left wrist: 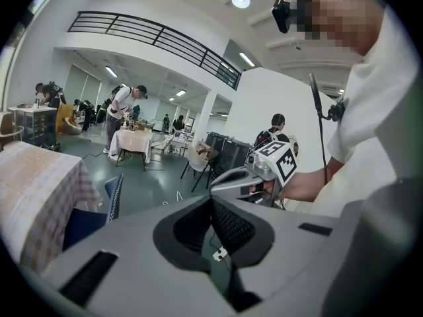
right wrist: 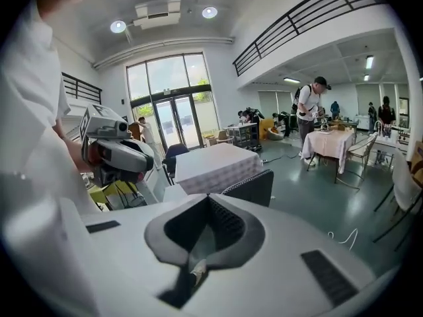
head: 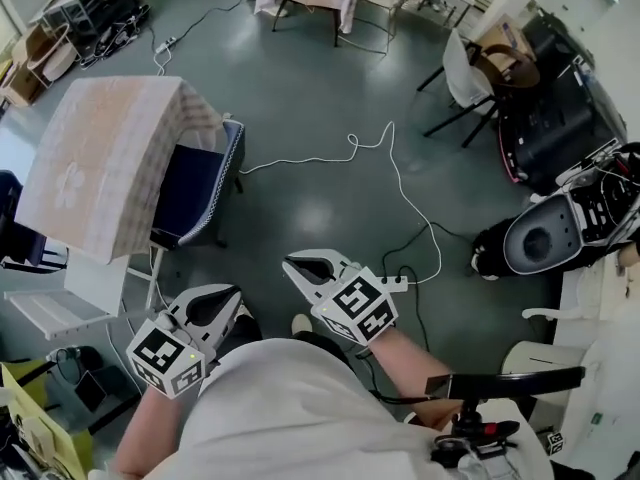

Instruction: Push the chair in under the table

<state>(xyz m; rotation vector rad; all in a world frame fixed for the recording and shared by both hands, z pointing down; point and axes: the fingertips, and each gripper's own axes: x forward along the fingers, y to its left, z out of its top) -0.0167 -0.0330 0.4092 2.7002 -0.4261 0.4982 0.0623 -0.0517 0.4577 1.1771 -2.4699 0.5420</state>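
The counter (head: pixel 60 223) wears a matt, woven cloth (head: pixel 100 153). The chair (head: pixel 195 193) has blue fabric. The floor (head: pixel 320 98) is smooth and slightly glossy. My right hand-held gripper (right wrist: pixel 208 200) is matt grey plastic, with dark ribbed pads (right wrist: pixel 228 224).

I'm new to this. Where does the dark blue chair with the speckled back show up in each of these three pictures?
Head view: dark blue chair, left of centre.
Left gripper view: chair, lower left.
Right gripper view: chair back, just right of centre.
Shared landmark: the pale checked tablecloth, right beside the chair in all three.
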